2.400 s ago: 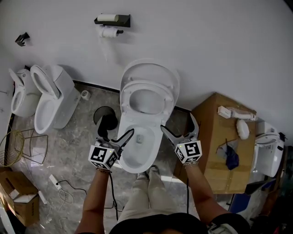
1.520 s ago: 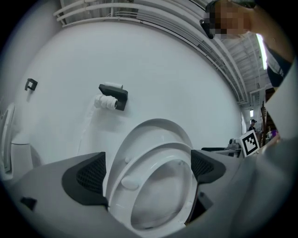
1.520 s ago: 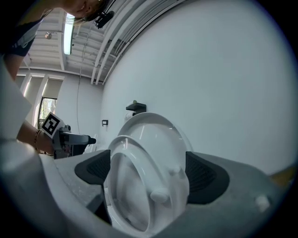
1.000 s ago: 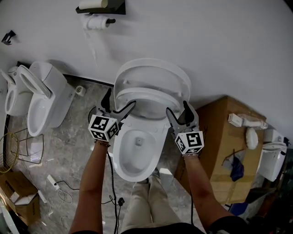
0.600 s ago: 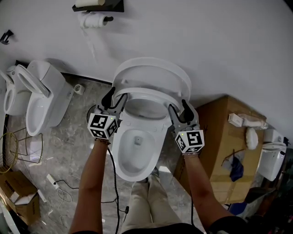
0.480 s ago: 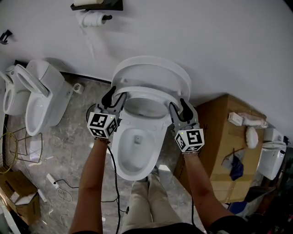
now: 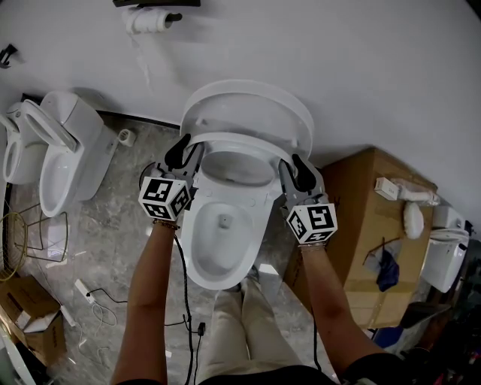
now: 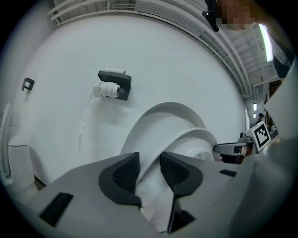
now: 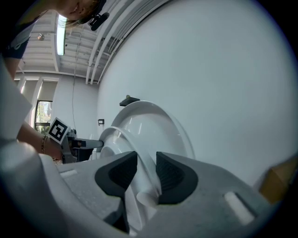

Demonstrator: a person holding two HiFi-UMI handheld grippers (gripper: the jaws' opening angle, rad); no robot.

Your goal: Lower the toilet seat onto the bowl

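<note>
The toilet seat [image 7: 234, 140] is raised, hinged at the rear of the bowl [image 7: 218, 274], and tilts forward off the lid [image 7: 248, 105], which stands upright against the wall [image 7: 353, 68]. A gap shows between seat and lid in both gripper views. The seat is not yet down on the bowl; its front arc hangs above the rear half of the opening. The left claw [image 8: 149, 173] is on the seat's left edge: its jaws have just been closing, and the left gripper view shows the white rim running between the two dark pads [image 8: 123, 174], which are clamped on it. The right claw [image 9: 146, 173] is on the seat's right edge in the same manner: its jaws have likewise just been closing, and the right gripper view shows the rim pinched between its pads [image 9: 170, 175]. In the head view the two claws sit at matching points on either side of the ring, roughly level with each other, each pointing toward the wall, with the person's forearms reaching in from below. The bowl is open and white inside. Elsewhere, a second toilet [image 7: 64, 162] stands to the left on the grey floor [image 7: 113, 248] with its seat also up, a paper holder [image 7: 154, 13] is fixed to the wall above and left of the lid, and a cardboard box [image 7: 368, 225] stands just right of the bowl.
</note>
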